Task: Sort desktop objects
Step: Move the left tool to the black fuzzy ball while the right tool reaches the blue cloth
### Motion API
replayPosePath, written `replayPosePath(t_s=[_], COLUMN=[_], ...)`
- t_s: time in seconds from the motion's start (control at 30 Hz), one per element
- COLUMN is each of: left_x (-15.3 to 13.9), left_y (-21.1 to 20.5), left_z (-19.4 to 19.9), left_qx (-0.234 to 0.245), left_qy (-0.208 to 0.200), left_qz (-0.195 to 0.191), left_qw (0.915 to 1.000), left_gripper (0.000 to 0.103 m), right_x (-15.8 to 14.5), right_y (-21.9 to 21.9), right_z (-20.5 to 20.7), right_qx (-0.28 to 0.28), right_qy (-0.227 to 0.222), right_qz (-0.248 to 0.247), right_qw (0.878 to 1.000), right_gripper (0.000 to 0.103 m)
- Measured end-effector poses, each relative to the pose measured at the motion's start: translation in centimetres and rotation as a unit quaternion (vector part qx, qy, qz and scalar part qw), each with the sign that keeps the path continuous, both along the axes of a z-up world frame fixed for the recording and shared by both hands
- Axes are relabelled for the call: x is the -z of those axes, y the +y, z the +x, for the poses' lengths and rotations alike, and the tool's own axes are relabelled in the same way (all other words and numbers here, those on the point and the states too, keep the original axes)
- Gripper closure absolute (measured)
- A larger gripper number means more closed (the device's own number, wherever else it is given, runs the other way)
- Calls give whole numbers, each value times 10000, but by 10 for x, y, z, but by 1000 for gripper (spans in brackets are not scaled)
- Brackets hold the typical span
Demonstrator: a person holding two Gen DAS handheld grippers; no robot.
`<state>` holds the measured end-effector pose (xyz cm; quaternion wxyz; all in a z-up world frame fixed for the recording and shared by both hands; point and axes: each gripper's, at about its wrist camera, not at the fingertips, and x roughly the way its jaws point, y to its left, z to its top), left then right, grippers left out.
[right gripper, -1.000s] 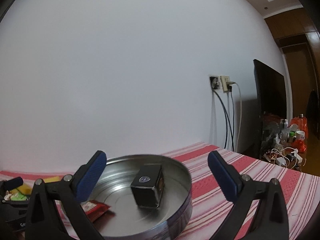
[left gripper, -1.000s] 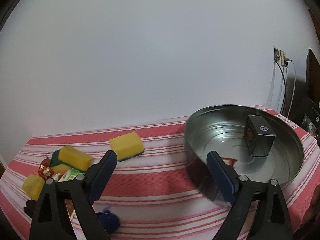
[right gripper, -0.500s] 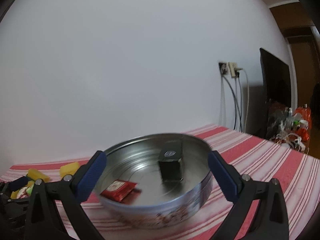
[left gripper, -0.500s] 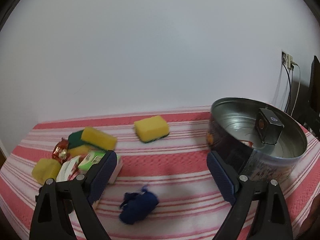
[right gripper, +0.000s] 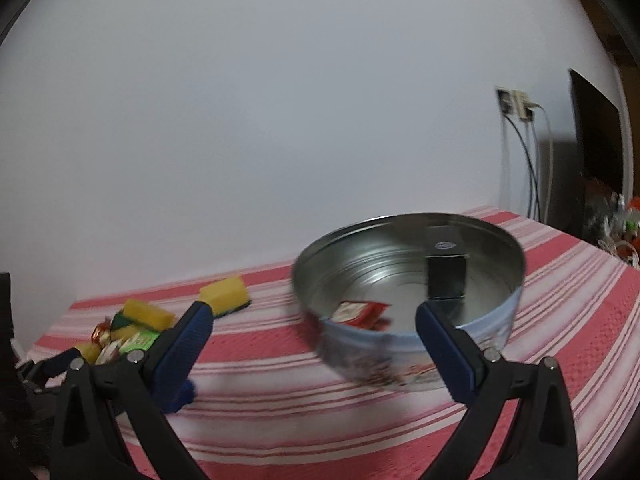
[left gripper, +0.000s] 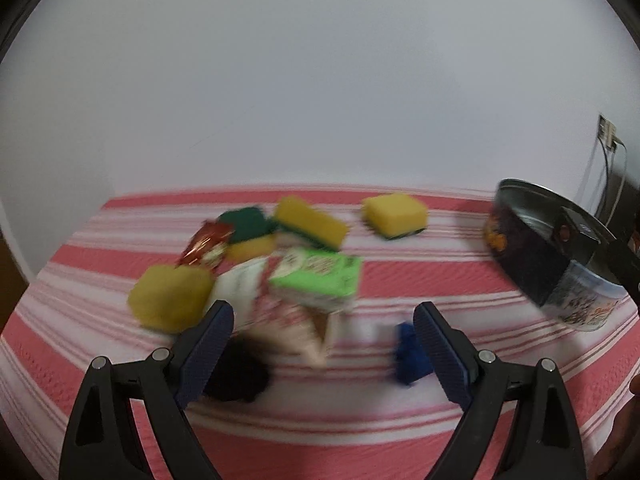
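My left gripper [left gripper: 322, 334] is open and empty above a blurred pile: a green-and-white box [left gripper: 320, 282], yellow sponges [left gripper: 172, 300], a red candy wrapper [left gripper: 206, 244], a black lump [left gripper: 238, 372] by the left finger and a blue cloth lump [left gripper: 410, 354] by the right finger. One yellow sponge [left gripper: 394, 214] lies apart. My right gripper [right gripper: 310, 330] is open and empty in front of a round metal tin [right gripper: 412, 344]. The tin holds a black box [right gripper: 446, 278] and a red packet [right gripper: 360, 312].
A red-and-white striped cloth [right gripper: 280, 392] covers the table. The tin also shows at the right in the left wrist view [left gripper: 532, 272]. A wall socket with cables [right gripper: 516, 108] and a dark screen [right gripper: 596, 144] stand at the far right, with clutter beyond.
The left gripper has swung left from the tin to over the pile. The right gripper has pulled back and turned left, so the tin now sits right of centre. Both stayed open.
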<state>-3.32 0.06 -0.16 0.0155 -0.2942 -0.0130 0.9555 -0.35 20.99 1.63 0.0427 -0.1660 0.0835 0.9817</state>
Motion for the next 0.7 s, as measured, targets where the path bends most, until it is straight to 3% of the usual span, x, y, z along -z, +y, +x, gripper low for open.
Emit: replayPosePath(t_s=[0.17,0.33,0.5,0.63,0.7], left_x=[7,11,10,10,10], left_y=[-50,-91,-112,-117,-117], left_z=[-4,-2,0,-1,0], left_qx=[-377,-716,-778,-709,-622], left_qy=[-295,-392,-402,-390,-398], left_qz=[77,103,134,49,-4], left_qw=[9988,9966,9961,9967,9973], left_gripper=[10,10,10,10,10], right_x=[6,20,42,55,58], right_y=[-33,-58,-82,-94,-103], right_z=[-10,-29,-56,-74,-80], right_qx=[-402,-959,-1265,-1314,-1251], right_qy=[-378,-1054,-1920,-2320,-2425], right_qz=[152,-183,-484,-738,-627], right_qw=[9984,9896,9720,9610,9600], right_gripper=[0,1,30,33,33])
